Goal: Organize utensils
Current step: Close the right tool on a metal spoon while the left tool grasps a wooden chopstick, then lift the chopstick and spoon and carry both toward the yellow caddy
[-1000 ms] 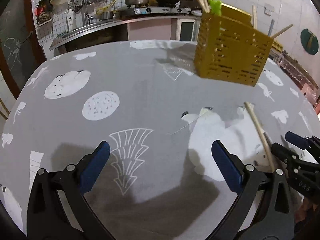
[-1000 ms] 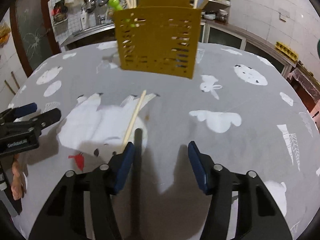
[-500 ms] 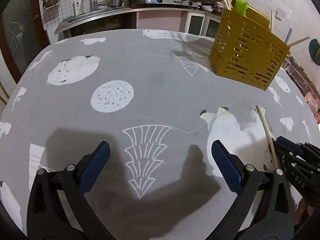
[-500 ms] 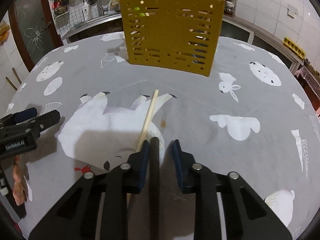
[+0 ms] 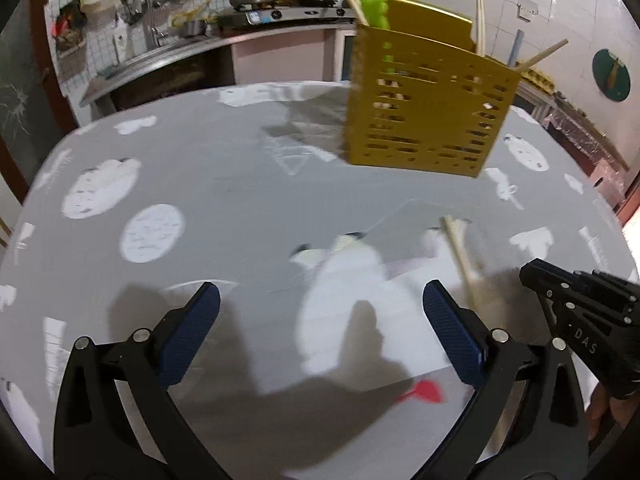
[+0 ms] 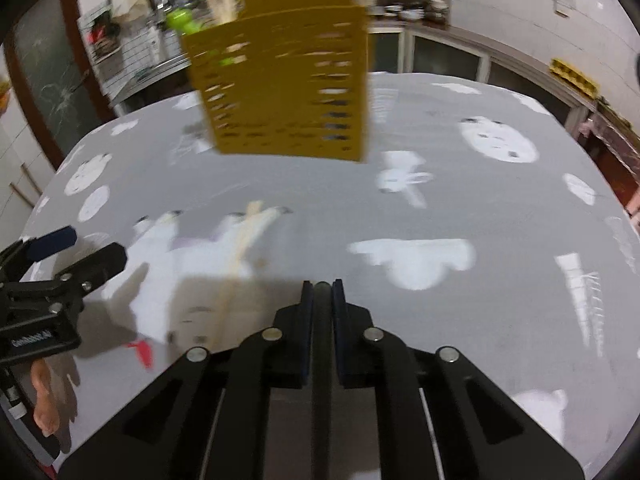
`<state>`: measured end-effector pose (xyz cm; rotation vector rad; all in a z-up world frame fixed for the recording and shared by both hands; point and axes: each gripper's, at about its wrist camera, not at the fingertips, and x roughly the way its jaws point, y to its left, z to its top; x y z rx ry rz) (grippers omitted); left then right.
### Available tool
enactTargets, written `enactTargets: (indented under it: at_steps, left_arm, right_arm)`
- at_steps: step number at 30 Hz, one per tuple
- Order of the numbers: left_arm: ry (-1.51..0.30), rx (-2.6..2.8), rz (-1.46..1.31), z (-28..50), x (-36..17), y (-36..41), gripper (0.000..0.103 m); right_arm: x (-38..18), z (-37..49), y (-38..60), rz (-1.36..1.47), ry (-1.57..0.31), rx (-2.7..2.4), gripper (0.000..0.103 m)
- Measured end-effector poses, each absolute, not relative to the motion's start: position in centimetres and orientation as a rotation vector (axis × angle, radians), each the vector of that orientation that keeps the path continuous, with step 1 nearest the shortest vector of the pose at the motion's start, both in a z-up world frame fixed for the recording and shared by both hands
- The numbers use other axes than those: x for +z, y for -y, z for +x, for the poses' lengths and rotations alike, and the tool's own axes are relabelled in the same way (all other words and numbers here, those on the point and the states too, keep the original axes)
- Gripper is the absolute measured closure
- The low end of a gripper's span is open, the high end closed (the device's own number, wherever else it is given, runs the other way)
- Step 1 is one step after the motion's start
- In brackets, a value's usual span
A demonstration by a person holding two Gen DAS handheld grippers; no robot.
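**Right fingers clamped on a dark stick, wooden chopstick left on the bench**

Quick rundown. The right gripper (image 6: 321, 286) has just been closing its fingers, and they're now pinched almost all the way together. There's a slim dark stick (image 6: 320, 360) squeezed between the pads, running back toward the camera. It's blurry, so I can't tell what kind of utensil it actually is.

The left gripper (image 5: 322, 292) is spread wide with nothing between its blue pads, hanging over the grey animal-print cloth on the bench (image 5: 224, 184).

One pale wooden chopstick (image 5: 460, 254) lies flat on the cloth on top of a white animal print. It sits between the two grippers, just to the left of the right fingers and not held by either.

The yellow slotted utensil holder (image 5: 428, 120) stands upright toward the far side of the bench, well apart from that loose chopstick. A few chopsticks and something bright green (image 5: 376, 10) poke out of its top.
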<state>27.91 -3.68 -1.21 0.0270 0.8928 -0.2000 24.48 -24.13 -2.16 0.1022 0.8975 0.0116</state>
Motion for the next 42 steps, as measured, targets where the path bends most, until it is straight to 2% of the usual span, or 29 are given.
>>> enactTargets:
  at_steps: [10, 13, 15, 19, 21, 22, 24, 30, 42]
  left_arm:
    - [-0.941, -0.263, 0.002, 30.5, -2.1, 9.6, 0.006]
    - [-0.961, -0.268, 0.039, 31.2, -2.7, 11.4, 0.016]
    - [-0.990, -0.265, 0.057, 31.9, -3.4, 12.2, 0.030]
    - [-0.993, -0.254, 0.076, 32.7, -3.7, 13.2, 0.041]
    - [-0.999, -0.267, 0.074, 33.0, -3.6, 13.7, 0.055]
    - [-1.004, -0.274, 0.071, 33.0, -3.6, 13.8, 0.059]
    - [-1.011, -0.298, 0.077, 32.8, -3.5, 14.3, 0.077]
    - [-0.993, -0.318, 0.114, 31.9, -3.7, 15.2, 0.096]
    - [-0.891, -0.330, 0.053, 30.2, -0.9, 12.5, 0.098]
  right_arm:
    - [-2.0, 24.3, 30.6, 0.146, -0.866, -0.102, 0.093]
    - [-2.5, 24.7, 31.8, 0.170, -0.873, -0.109, 0.093]
    - [-2.8, 24.9, 32.3, 0.186, -0.876, -0.111, 0.093]
    - [-2.9, 25.1, 32.4, 0.191, -0.875, -0.105, 0.093]
    - [-2.8, 25.1, 32.5, 0.192, -0.872, -0.105, 0.093]
    - [-2.8, 25.2, 32.6, 0.197, -0.870, -0.105, 0.093]
    - [-2.7, 25.1, 32.6, 0.201, -0.866, -0.105, 0.093]
    - [-2.5, 24.9, 32.5, 0.206, -0.857, -0.109, 0.093]
    - [0.2, 22.6, 31.2, 0.204, -0.776, -0.093, 0.093]
